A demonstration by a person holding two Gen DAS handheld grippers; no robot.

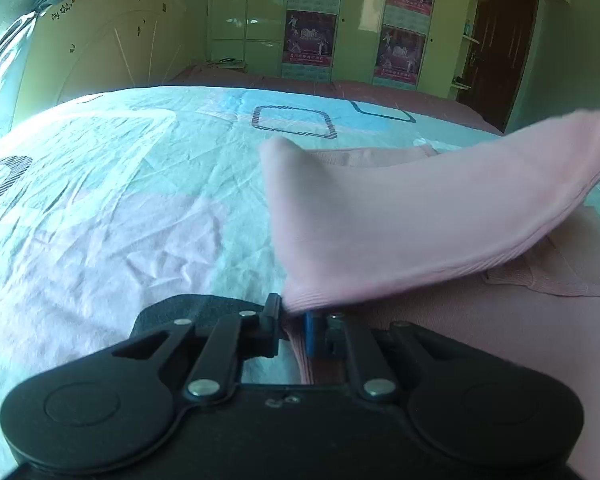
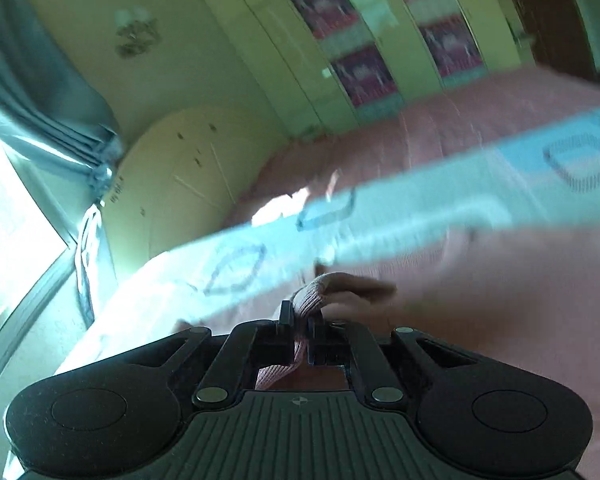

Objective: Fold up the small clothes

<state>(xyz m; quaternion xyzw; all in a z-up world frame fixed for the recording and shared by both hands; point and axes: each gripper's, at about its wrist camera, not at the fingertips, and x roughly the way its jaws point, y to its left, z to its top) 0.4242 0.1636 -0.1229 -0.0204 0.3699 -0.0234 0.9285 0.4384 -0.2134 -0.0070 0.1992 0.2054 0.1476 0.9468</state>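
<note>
Both grippers clamped on a pink garment over the bed

The left gripper (image 1: 296,312) points steeply down toward the bed sheet (image 1: 112,208), its jaws together on a ribbed edge of the pink garment (image 1: 400,216); from that pinch the cloth rises in a taut flap up and to the right, while the rest of the garment lies flat on the bed at the lower right. The right gripper (image 2: 300,320) sits rolled over so that the room tilts in its view, pointing only slightly below level, and its jaws are pressed together on a ribbed fold of the same pink garment (image 2: 308,296), the cloth bunched between the pads and trailing off to the right in blur. Behind the bed stand a cream headboard (image 1: 100,40) and a green wardrobe (image 1: 244,12) with posters (image 1: 310,36)
</note>
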